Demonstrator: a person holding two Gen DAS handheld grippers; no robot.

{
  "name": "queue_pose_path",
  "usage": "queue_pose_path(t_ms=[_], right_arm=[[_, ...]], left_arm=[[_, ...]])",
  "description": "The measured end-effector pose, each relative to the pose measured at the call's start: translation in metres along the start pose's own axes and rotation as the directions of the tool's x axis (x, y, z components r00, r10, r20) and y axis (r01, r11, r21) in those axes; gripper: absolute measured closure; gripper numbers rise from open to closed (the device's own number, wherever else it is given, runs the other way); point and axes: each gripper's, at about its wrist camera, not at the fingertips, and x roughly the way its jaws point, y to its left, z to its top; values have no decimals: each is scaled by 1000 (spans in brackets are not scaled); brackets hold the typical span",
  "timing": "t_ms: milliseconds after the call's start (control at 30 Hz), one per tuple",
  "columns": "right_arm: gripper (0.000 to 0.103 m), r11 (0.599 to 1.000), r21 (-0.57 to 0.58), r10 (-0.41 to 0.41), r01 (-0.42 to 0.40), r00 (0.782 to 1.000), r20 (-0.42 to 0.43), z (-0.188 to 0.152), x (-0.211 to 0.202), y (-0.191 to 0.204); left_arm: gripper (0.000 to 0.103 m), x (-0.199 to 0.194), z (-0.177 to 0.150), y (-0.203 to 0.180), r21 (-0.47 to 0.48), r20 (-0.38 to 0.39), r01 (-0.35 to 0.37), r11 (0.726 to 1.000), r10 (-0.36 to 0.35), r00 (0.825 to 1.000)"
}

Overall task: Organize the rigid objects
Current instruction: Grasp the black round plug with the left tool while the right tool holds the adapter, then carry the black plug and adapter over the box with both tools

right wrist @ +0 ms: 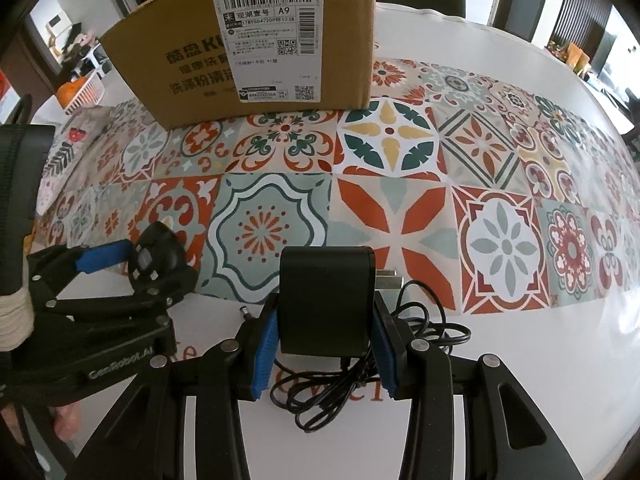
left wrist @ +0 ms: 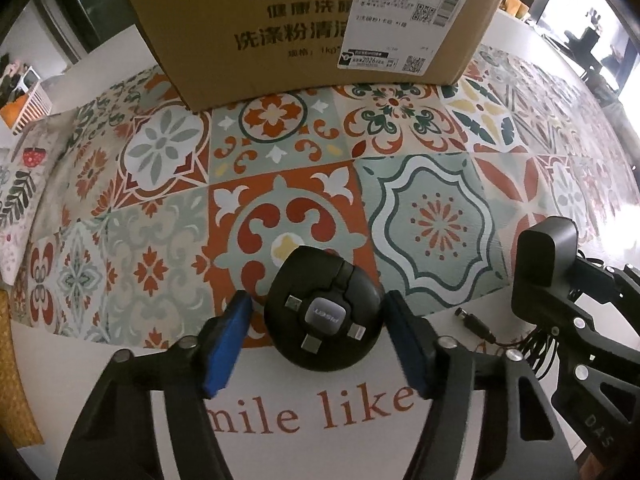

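A round black cable reel (left wrist: 322,312) with several plug tips on its top lies at the near edge of the patterned mat (left wrist: 432,216). My left gripper (left wrist: 319,301) straddles it, its blue pads (left wrist: 230,344) close on both sides with a sliver of mat showing on the left, so it stands open. The right wrist view shows the reel (right wrist: 158,254) at far left. My right gripper (right wrist: 325,320) is shut on a black power adapter (right wrist: 324,300), prongs pointing right. Its coiled cable (right wrist: 360,364) hangs below and the barrel plug (right wrist: 244,313) sticks out left. The adapter (left wrist: 546,256) also shows in the left wrist view.
A tall cardboard box (left wrist: 300,20) with a shipping label stands on the mat's far side, also in the right wrist view (right wrist: 248,60). White table (right wrist: 540,360) with printed lettering borders the mat. A white basket (right wrist: 84,92) sits far left. A hand (right wrist: 64,420) holds the left gripper.
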Motion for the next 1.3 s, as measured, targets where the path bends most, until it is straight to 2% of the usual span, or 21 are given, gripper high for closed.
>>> queue_pose_path(t_ms=[167,533,933,1300], right_arm=[[61,1000,-5,5,-5,1000,1,2,1,2],[61,1000,-17,12,-12,1000,12,1,-5,11],[61,999,-31,27,-25,998,61,1,-34,25],[61,998,-56,47,-38,985,168,17,-76,40]], left_arm=[[48,1,0,3,-5,9,9,1000,-9,1000],[48,-14,-21,27,-33,31,33,999,-32,999],[48,-66,-29,40,-52,127,40,998,-33,991],[48,-118,-14,47,-54,246,40,998,-25,969]])
